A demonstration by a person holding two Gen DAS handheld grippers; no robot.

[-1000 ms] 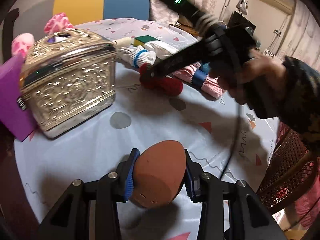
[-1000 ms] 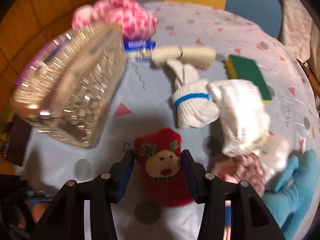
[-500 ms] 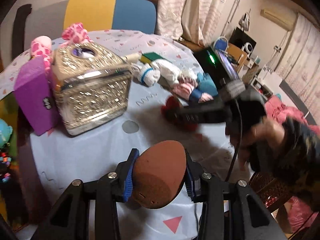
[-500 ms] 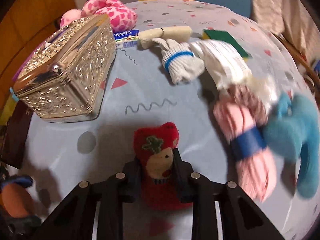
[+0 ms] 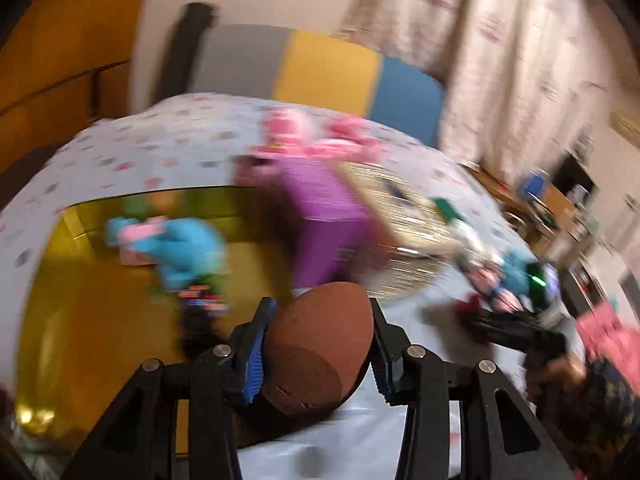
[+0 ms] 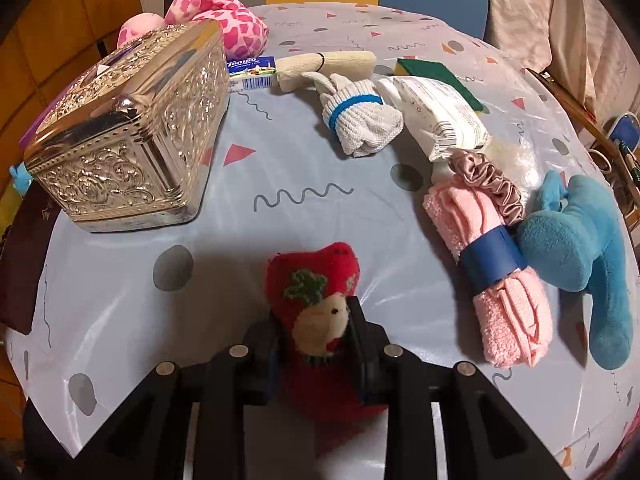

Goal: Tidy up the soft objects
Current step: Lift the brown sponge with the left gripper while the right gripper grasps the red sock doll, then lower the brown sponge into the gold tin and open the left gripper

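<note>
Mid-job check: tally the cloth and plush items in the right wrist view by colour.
Pink: 2, spotted plush, towel roll
Blue: 1, plush toy
Red: 1, Christmas sock, in right hand-held gripper
White or cream: 2, banded glove, rolled cloth
Mauve: 1, scrunchie
Total: 7

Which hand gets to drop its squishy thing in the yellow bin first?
Probably the left. Its gripper holds the brown sponge right beside the yellow bin. The right gripper only pinches the red sock on the table.

Both wrist views look down, sharing the table (image 6: 320, 184).
</note>
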